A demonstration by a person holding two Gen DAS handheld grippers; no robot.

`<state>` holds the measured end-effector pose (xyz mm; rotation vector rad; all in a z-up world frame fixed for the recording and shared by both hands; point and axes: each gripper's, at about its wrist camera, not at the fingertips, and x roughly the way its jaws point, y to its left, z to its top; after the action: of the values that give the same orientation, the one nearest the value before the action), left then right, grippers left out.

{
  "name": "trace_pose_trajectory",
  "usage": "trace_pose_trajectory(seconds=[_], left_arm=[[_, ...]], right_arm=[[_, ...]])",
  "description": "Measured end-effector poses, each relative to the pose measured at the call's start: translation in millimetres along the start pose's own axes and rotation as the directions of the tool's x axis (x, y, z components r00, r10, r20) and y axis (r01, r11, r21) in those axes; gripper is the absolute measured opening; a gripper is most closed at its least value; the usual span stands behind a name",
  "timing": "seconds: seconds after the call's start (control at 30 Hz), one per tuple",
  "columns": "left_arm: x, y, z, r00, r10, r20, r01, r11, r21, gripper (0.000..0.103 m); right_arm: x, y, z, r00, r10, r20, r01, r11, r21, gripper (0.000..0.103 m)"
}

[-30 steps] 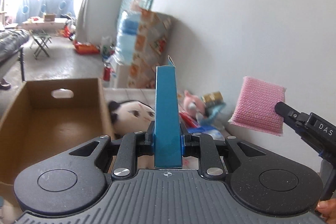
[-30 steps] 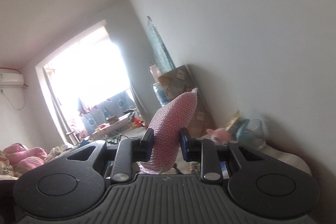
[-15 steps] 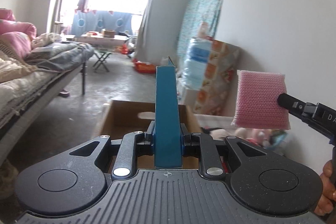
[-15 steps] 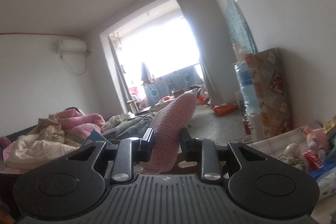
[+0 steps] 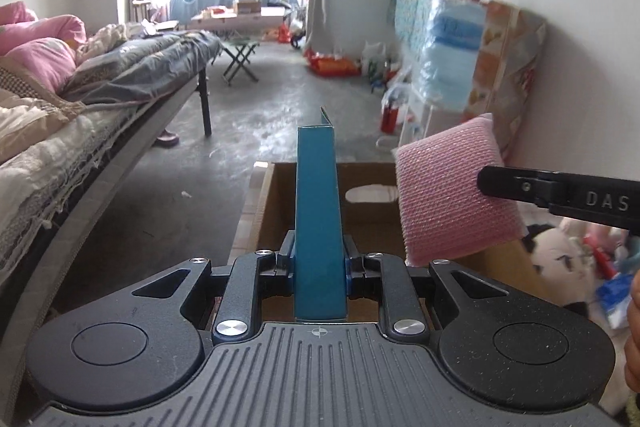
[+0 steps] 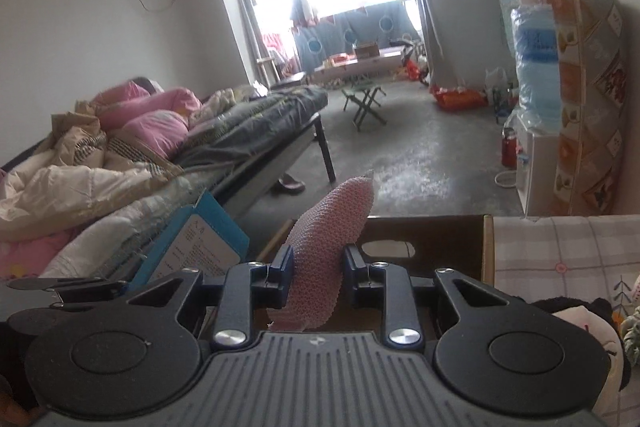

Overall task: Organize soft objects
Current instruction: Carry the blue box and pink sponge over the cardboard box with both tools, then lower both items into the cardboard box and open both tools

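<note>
Two grippers are held out over an open cardboard box [image 5: 372,227], each with something clamped. From the left wrist view, the left gripper [image 5: 320,263] points forward and somewhat downward toward the box, its jaws closed narrow on a blue carton [image 5: 318,219] that stands upright between the pads, its top flap sticking up. To its right, the right gripper [image 5: 486,181] reaches in from the side at about the same height, its black finger [image 5: 540,189] pressed flat against a pink sponge [image 5: 452,199]. The sponge hangs above the box's right wall, just beside the carton but apart from it. A panda plush [image 5: 560,259] lies right of the box, among other toys.

From the right wrist view, the right gripper [image 6: 316,277] tilts down toward the box [image 6: 440,239], jaws closed part way on the pink sponge [image 6: 328,255], which is seen edge-on, squeezed at the pads and leaning up to the right. The blue carton [image 6: 200,247] shows at lower left with printed text on its face, and the left gripper's finger [image 6: 68,289] lies below it. A checked cloth [image 6: 560,251] covers the surface right of the box, with the panda plush [image 6: 580,323] at its near edge.
</note>
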<state>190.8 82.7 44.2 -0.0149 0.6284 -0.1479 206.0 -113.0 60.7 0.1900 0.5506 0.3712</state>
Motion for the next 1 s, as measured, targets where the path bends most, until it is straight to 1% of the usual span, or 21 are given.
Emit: trace_pose_trajectory(seconds=[0.07,0.17,0.33,0.43,0.53,0.7,0.8,0.87,0.93,1.0], left_arm=[[26,-1,4,0.999,0.008,-0.043,-0.007,1.000,0.025,0.019],[64,-4,8,0.993,0.045,-0.109,-0.038,0.997,0.067,0.019],[114,-7,12,0.976,0.103,-0.190,-0.077,0.987,0.139,0.019],[135,-5,12,0.965,0.121,-0.233,-0.087,0.985,0.149,0.019],[149,-7,10,0.955,0.136,-0.264,-0.096,0.982,0.161,0.019],[164,-7,10,0.944,0.160,-0.289,-0.117,0.980,0.160,0.019],[174,-4,10,0.937,0.171,-0.305,-0.127,0.979,0.158,0.020],[175,-8,9,0.940,0.184,-0.288,-0.135,0.974,0.181,0.020],[175,-8,8,0.941,0.178,-0.287,-0.129,0.975,0.179,0.020],[176,-8,9,0.940,0.174,-0.292,-0.127,0.977,0.172,0.022]], right_arm=[[29,-9,4,0.998,-0.014,-0.063,0.015,1.000,0.010,0.029],[68,-18,8,0.989,-0.041,-0.145,0.044,0.999,0.013,0.029],[119,-29,5,0.964,-0.062,-0.260,0.067,0.998,0.010,0.029],[145,-27,2,0.949,-0.068,-0.308,0.072,0.997,0.003,0.029],[163,-26,0,0.938,-0.070,-0.339,0.077,0.997,0.005,0.029],[184,-25,-1,0.919,-0.075,-0.387,0.084,0.996,0.008,0.029],[195,-28,-3,0.911,-0.058,-0.407,0.077,0.997,0.032,0.029],[200,-30,-5,0.907,-0.039,-0.420,0.069,0.996,0.058,0.029],[203,-33,-8,0.904,-0.020,-0.427,0.062,0.994,0.086,0.029],[207,-35,-11,0.899,-0.020,-0.438,0.066,0.994,0.090,0.030]])
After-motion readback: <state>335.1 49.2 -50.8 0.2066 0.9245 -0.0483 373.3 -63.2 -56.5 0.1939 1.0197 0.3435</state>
